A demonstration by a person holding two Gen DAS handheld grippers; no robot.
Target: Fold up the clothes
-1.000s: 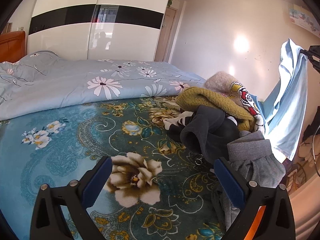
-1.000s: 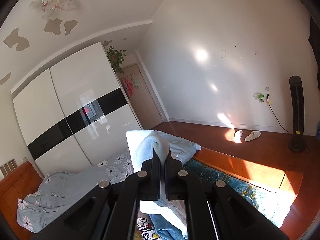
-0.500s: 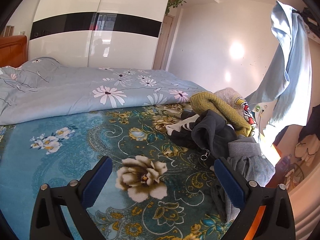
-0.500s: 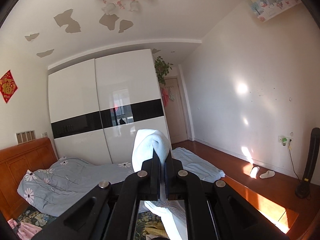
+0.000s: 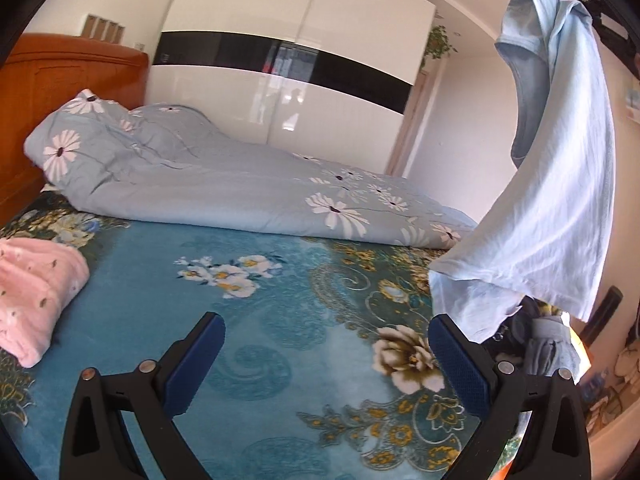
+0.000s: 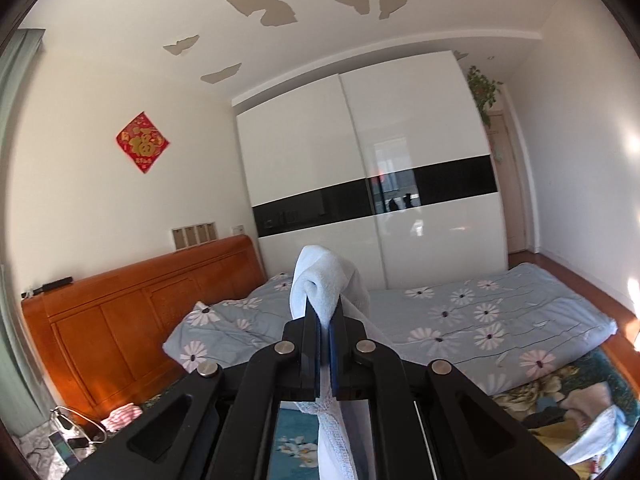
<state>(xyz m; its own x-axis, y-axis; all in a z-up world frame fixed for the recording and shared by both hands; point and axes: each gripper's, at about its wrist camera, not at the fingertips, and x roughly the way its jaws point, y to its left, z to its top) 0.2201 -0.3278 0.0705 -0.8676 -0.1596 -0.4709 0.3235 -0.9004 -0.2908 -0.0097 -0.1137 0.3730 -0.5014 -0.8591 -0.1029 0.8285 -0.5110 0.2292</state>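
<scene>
Both views have swung toward the headboard since a second ago: the clothes pile that filled the right of the left wrist view now sits low at the right edge, and a pink garment [image 5: 34, 292] has come into sight on the left of the bed [image 5: 280, 304].

The right hand-held gripper [image 6: 324, 320] has risen and pinches a fold of the light blue shirt [image 5: 560, 184] between its closed fingers; the cloth bulges above the tips and hangs down below them. Seen from the left wrist, the shirt dangles in the air at the right, held from its top corner, its lower hem just above the left gripper's right finger [image 5: 460, 360] and in front of the pile [image 5: 540, 344].

The left hand-held gripper [image 5: 326, 354] hovers over the teal floral bedspread with its fingers spread wide, holding nothing.

A grey-blue daisy quilt [image 5: 208, 188] lies bunched along the far side of the bed, before the white wardrobe [image 6: 372, 184].
</scene>
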